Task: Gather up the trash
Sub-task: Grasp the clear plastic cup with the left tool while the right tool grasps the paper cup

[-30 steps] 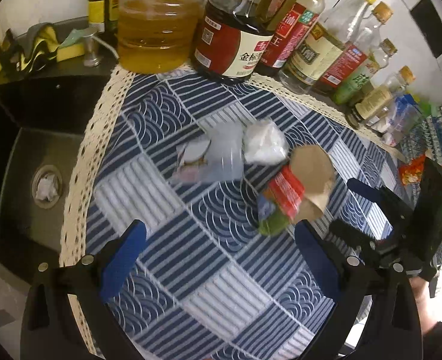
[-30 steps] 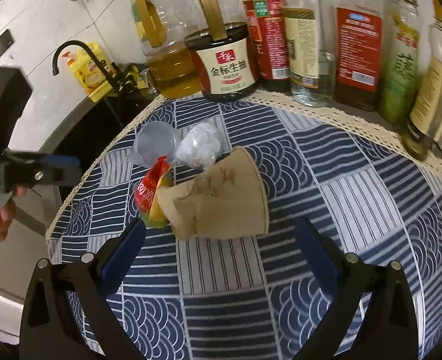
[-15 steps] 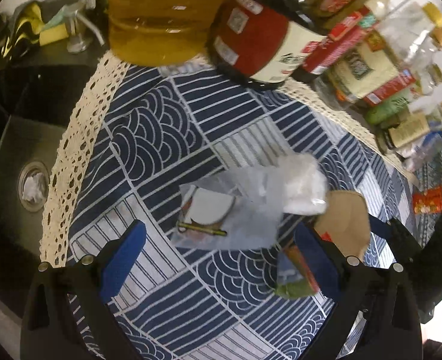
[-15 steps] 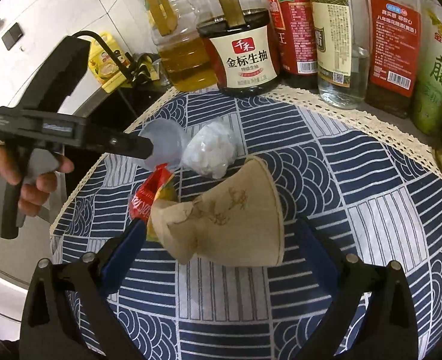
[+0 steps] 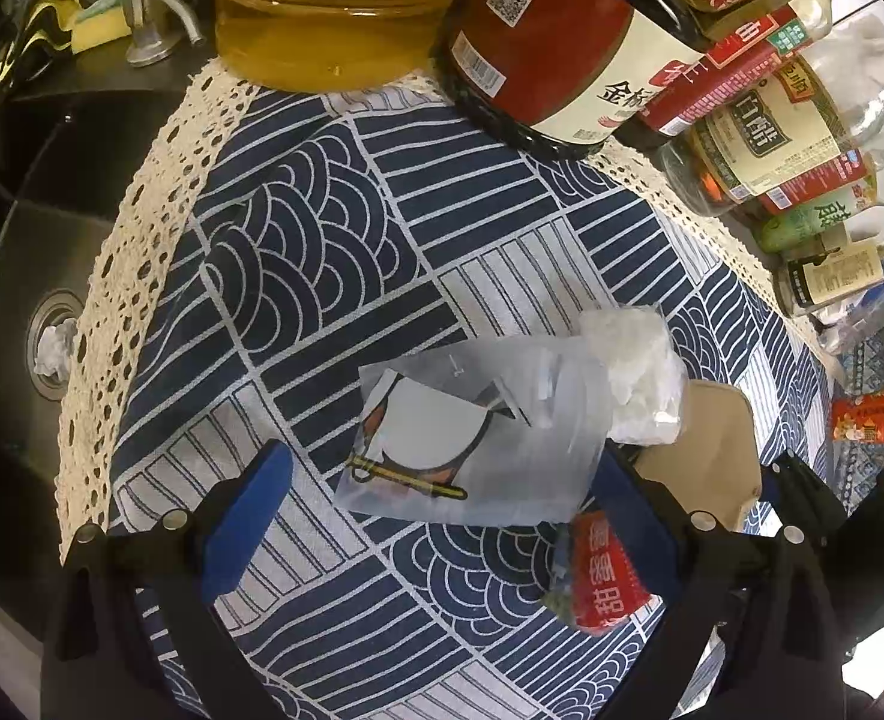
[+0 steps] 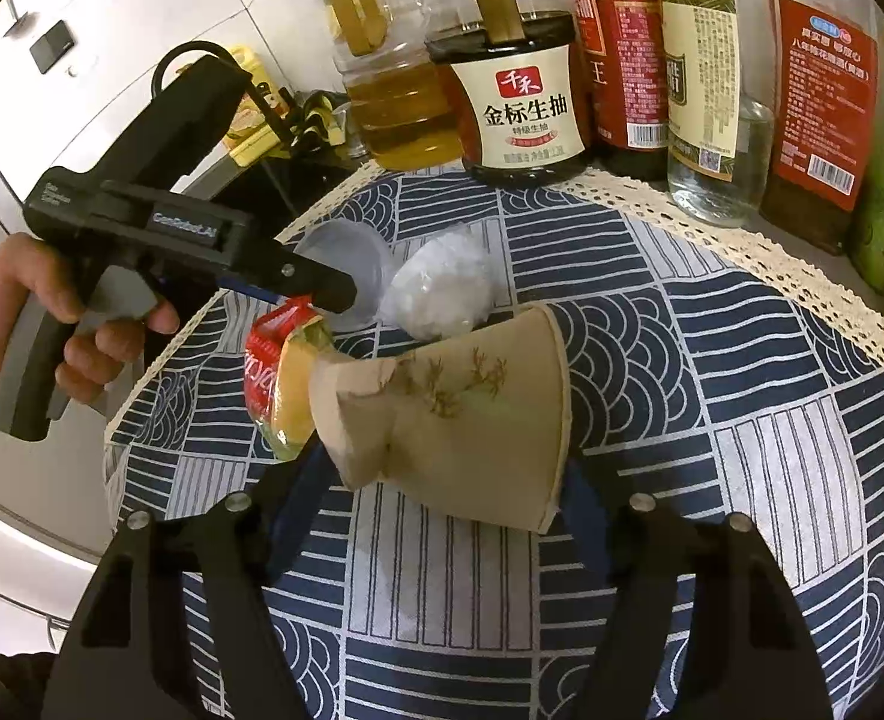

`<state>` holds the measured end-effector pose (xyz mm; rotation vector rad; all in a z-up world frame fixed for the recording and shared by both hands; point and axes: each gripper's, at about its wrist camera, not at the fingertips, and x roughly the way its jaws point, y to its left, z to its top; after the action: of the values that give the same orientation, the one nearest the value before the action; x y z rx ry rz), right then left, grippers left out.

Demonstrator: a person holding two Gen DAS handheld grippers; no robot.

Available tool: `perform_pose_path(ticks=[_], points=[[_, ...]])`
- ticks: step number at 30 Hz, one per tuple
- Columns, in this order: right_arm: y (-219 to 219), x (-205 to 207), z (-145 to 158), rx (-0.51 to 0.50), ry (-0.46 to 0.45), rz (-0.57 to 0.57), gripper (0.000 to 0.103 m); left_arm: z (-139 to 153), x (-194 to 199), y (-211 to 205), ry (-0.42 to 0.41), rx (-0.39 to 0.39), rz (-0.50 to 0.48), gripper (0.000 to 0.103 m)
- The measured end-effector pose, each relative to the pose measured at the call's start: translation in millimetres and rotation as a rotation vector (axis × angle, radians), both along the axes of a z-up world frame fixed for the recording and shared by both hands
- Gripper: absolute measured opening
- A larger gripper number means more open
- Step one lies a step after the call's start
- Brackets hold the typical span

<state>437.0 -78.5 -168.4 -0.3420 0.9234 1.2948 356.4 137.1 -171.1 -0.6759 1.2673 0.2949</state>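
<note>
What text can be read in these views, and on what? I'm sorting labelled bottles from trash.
"千禾" and "金标生抽": soy sauce bottle.
"特级生抽": same label, small but legible.
"八年陈花雕酒(黄酒)": red-labelled bottle, roughly legible.
"白醋": vinegar bottle.
"GenRobot.AI": left gripper body, faint.
Red snack wrapper: characters too distorted to read.
Barcodes and fine print: too small.

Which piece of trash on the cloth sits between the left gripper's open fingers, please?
The clear plastic bag; the left gripper brackets it, unlike the other pieces.
</note>
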Motion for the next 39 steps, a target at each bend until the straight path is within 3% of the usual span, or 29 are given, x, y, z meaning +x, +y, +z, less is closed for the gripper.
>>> perform_pose_path(ticks=[3, 7, 21, 32, 39], points=[[-4, 2, 3, 0.016, -0.001, -0.002, 0.068, -1, 1, -1, 0.002, 0.014, -0.002, 0.091], [-9, 2, 3, 0.024, 0.005, -0.005, 0.067, 3, 4, -7, 0.018, 0.074, -0.041, 0.069], [-23, -13, 10, 0.062, -0.006, -0.007, 0.067, 2, -5, -7, -0.008, 0.076, -0.025, 0.068], [-36, -34, 21, 0.088, -0.010, -0.037, 0.067, 26, -29, -1, -0.080, 0.099, 0.012, 0.068], [-49, -62, 34, 0.097, -0.035, -0.108, 0.067, 39, -44, -8, -0.130, 0.102, -0.038, 0.068]])
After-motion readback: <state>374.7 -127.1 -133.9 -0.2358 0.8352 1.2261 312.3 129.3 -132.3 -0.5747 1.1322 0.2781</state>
